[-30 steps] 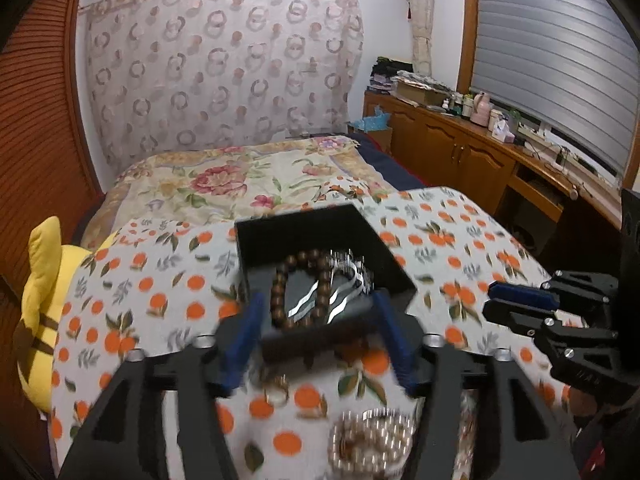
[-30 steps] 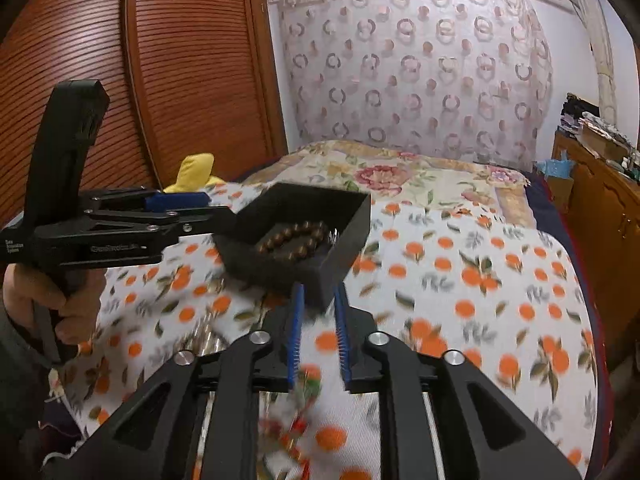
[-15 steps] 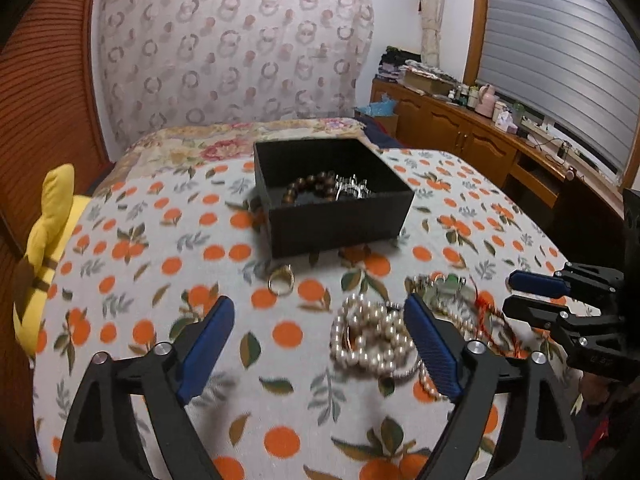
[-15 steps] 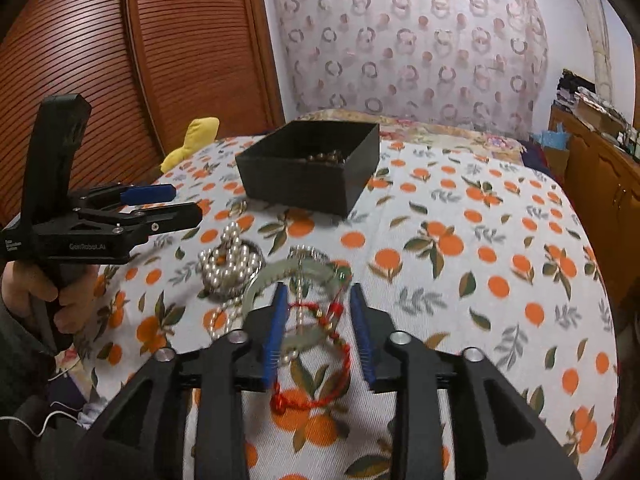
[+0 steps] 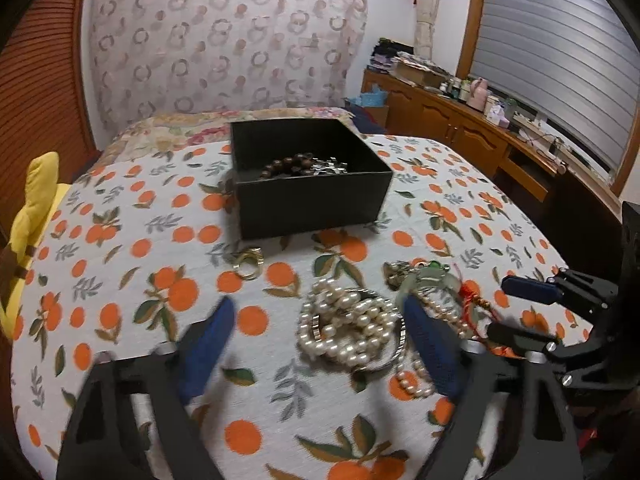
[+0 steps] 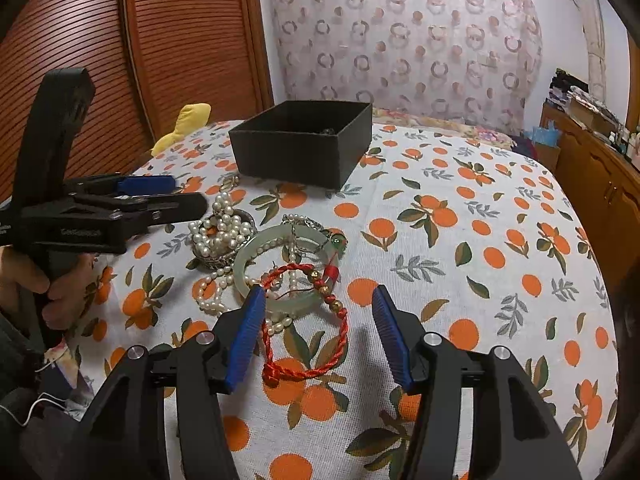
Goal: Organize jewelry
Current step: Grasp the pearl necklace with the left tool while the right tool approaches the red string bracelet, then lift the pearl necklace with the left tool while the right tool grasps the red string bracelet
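Note:
A black open box [image 5: 308, 184] stands on the orange-print cloth and holds a brown bead bracelet [image 5: 286, 164] and silver pieces; it also shows in the right wrist view [image 6: 304, 140]. In front of it lie a pearl strand [image 5: 348, 328], a gold ring [image 5: 248, 262], a pale jade bangle [image 6: 280, 268] and a red cord bracelet [image 6: 308, 320]. My left gripper [image 5: 316, 340] is open, its fingers on either side of the pearls. My right gripper [image 6: 320, 320] is open, low over the red cord bracelet.
A yellow plush toy [image 5: 28, 216] lies at the cloth's left edge. A wooden sideboard [image 5: 480, 136] with clutter runs along the right wall. A slatted wooden door [image 6: 168, 40] stands to the left. The bed's right edge drops off near the sideboard.
The left gripper let go of the black box, which now stands on the cloth, and drew back over the pearls. The right gripper opened wide and came down over the red cord bracelet.

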{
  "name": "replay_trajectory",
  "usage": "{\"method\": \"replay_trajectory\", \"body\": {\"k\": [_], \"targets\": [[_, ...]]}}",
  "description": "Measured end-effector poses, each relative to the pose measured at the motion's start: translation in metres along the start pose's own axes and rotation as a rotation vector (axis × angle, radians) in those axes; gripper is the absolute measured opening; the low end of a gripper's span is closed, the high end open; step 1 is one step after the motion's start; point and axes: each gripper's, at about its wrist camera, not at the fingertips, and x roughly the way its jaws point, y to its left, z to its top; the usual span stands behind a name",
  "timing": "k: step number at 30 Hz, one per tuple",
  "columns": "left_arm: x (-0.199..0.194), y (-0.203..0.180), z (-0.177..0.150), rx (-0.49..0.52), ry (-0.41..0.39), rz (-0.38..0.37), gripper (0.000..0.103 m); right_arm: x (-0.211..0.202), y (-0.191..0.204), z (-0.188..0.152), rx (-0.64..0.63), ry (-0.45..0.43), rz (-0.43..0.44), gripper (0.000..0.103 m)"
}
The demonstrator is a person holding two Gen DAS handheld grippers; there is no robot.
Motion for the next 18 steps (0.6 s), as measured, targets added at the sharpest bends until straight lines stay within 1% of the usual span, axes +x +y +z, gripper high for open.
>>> {"method": "replay_trajectory", "body": {"k": [1, 2, 3, 5, 9, 10, 12, 13, 14, 18], "targets": [[0.003, -0.002, 0.001, 0.0, 0.011, -0.012, 0.061, 0.0, 0.0, 0.0, 0.0, 0.002, 0.001, 0.058], [0.007, -0.004, 0.003, 0.0, 0.023, -0.022, 0.051, -0.001, 0.0, 0.0, -0.001, 0.001, 0.0, 0.058], [0.009, -0.005, 0.004, 0.0, 0.029, -0.025, 0.045, -0.001, 0.0, 0.0, 0.002, 0.001, -0.002, 0.058], [0.016, -0.007, 0.006, -0.004, 0.042, -0.026, 0.038, 0.0, 0.001, 0.0, -0.001, -0.001, -0.004, 0.058], [0.023, -0.005, 0.007, -0.025, 0.058, -0.029, 0.032, 0.0, 0.003, -0.001, -0.013, -0.001, -0.01, 0.058], [0.024, -0.004, 0.007, -0.032, 0.058, -0.032, 0.026, 0.0, 0.004, -0.001, -0.016, -0.002, -0.012, 0.058], [0.022, -0.002, 0.007, -0.045, 0.051, -0.042, 0.017, -0.001, 0.004, -0.001, -0.019, -0.005, -0.013, 0.058], [0.021, -0.002, 0.006, -0.043, 0.047, -0.041, 0.01, 0.0, 0.004, -0.001, -0.018, -0.004, -0.012, 0.058], [0.019, -0.001, 0.006, -0.044, 0.041, -0.042, 0.007, 0.0, 0.004, -0.001, -0.016, -0.004, -0.011, 0.058], [0.003, -0.002, 0.009, -0.047, -0.004, -0.055, 0.007, -0.001, 0.004, -0.001, -0.012, -0.003, -0.01, 0.058]]}}
